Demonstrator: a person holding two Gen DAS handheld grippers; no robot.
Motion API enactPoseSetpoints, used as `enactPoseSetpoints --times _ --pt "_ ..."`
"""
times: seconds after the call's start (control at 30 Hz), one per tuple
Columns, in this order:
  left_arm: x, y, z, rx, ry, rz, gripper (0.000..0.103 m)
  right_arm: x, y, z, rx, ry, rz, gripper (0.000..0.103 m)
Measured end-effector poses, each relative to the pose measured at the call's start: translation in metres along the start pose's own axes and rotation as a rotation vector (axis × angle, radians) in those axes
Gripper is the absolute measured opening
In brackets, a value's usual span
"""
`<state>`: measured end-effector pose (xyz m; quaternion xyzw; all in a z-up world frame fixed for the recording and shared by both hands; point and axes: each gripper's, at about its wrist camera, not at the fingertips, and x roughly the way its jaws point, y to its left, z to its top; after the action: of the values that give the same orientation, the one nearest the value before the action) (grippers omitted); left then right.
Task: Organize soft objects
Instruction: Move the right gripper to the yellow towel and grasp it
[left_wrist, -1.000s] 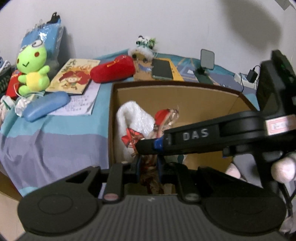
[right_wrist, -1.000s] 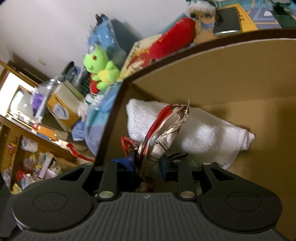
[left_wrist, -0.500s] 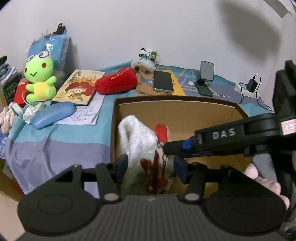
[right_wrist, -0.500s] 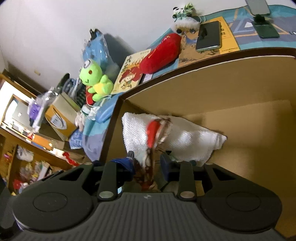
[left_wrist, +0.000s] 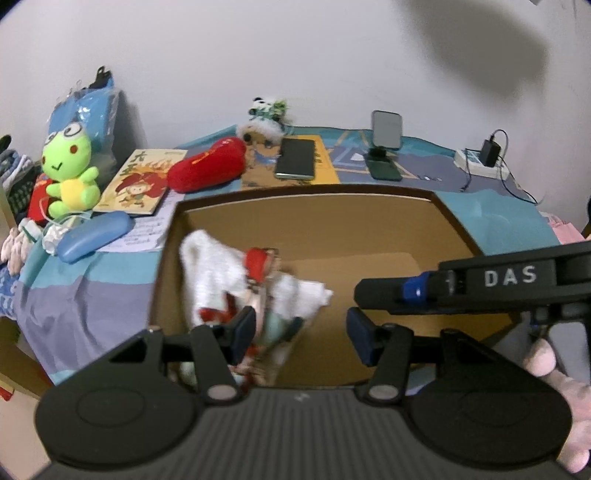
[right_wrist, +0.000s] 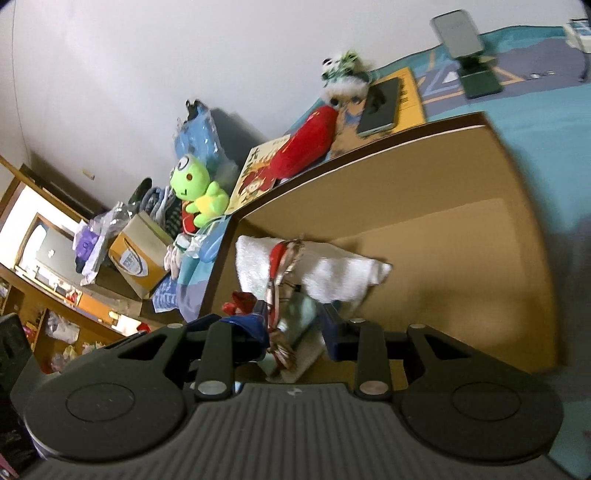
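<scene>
Whereas a second ago both grippers pinched the red-patterned silky scarf (left_wrist: 258, 280) inside the brown cardboard box (left_wrist: 306, 192), we now see the left gripper (left_wrist: 301, 328) with jaws apart and empty. The right gripper (right_wrist: 293, 328) has its jaws slightly parted, nothing pressed between them. The scarf lies draped over the white fluffy towel (right_wrist: 332, 269) in the box's left corner. We judge this item placed; the green frog plush (left_wrist: 68, 170) waits outside.

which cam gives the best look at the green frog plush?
Left wrist. The frog sits upright and sharp at the left on the bedspread, eyes, face and yellow belly all visible, nothing covering it. In the right wrist view the frog is smaller, tilted and seen partly side-on amid clutter.
</scene>
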<state>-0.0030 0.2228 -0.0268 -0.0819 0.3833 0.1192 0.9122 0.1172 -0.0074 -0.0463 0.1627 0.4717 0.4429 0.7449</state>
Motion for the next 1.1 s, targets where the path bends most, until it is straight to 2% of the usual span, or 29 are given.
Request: enactPoseSetpoints --times 0.27,0.57,1.1 --pt "-0.004 -0.064 -0.006 0.057 0.008 -0.023 0.057 -0.051 -0.034 -0.013 0.039 -0.051 -0.031 0.015" --pt "0.005 -0.13 -0.02 0.114 0.048 -0.069 0.059 -0.09 -0.074 -0.038 0.091 -0.061 -0.071 0.015" --pt "0.017 -0.203 -0.058 0.222 0.129 -0.118 0.059 -0.134 -0.129 -0.085 0.183 -0.056 -0.145 0.015"
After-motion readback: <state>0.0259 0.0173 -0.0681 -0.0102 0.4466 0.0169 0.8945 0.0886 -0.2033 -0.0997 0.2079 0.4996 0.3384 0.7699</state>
